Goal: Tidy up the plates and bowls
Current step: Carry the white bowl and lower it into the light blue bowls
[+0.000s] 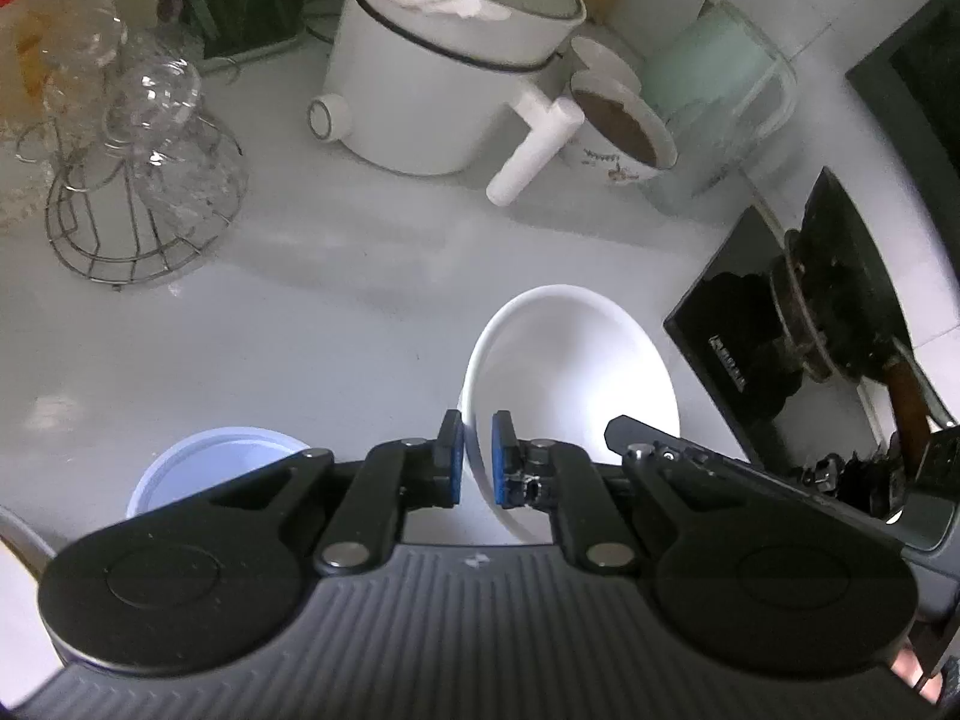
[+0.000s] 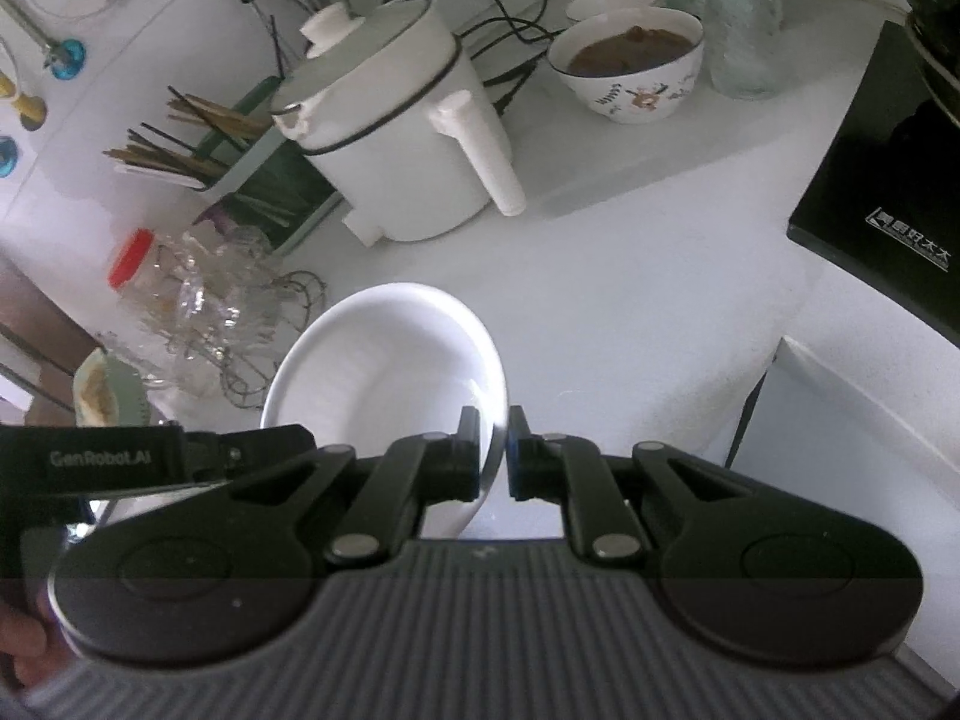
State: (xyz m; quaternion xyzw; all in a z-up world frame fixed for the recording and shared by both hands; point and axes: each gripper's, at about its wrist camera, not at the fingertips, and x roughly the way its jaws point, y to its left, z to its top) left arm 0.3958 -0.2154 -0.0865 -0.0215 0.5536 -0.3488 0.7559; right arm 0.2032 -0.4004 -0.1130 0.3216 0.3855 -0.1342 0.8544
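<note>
Left tongs (image 1: pixel 477 459): nearly closed, blue pads either side of the left rim of a white bowl (image 1: pixel 570 396); grip on the rim.
Right tongs (image 2: pixel 494 456): nearly closed on the opposite rim of the same white bowl (image 2: pixel 384 372); grip likewise.
White bowl: empty, held between both tongs, tilted, seemingly raised off the tabletop (image 1: pixel 360 324); contact with the surface not discernible.
Pale blue dish (image 1: pixel 210 462): on the tabletop, just left of and below the left tongs, partly hidden; untouched.
Further out, toward the wall: white electric pot (image 1: pixel 444 72) with long handle; patterned bowl (image 2: pixel 630 60) with brown contents beside it; second white bowl (image 2: pixel 612 0) behind that; clear jug (image 1: pixel 720 108).
Left side: wire rack (image 1: pixel 144 210) with upturned glasses; red-lidded jar (image 2: pixel 144 264); chopstick holder (image 2: pixel 240 180).
Right side: black cooktop (image 2: pixel 882 192) with a dark pan.

Progress, judged: early to middle. One bowl in hand, not yet set down. No finished stack of plates or bowls visible. Remaining: placement of the held bowl, probably onto or beside the pale blue dish; other bowls at the back possibly outside the task, one being full.
</note>
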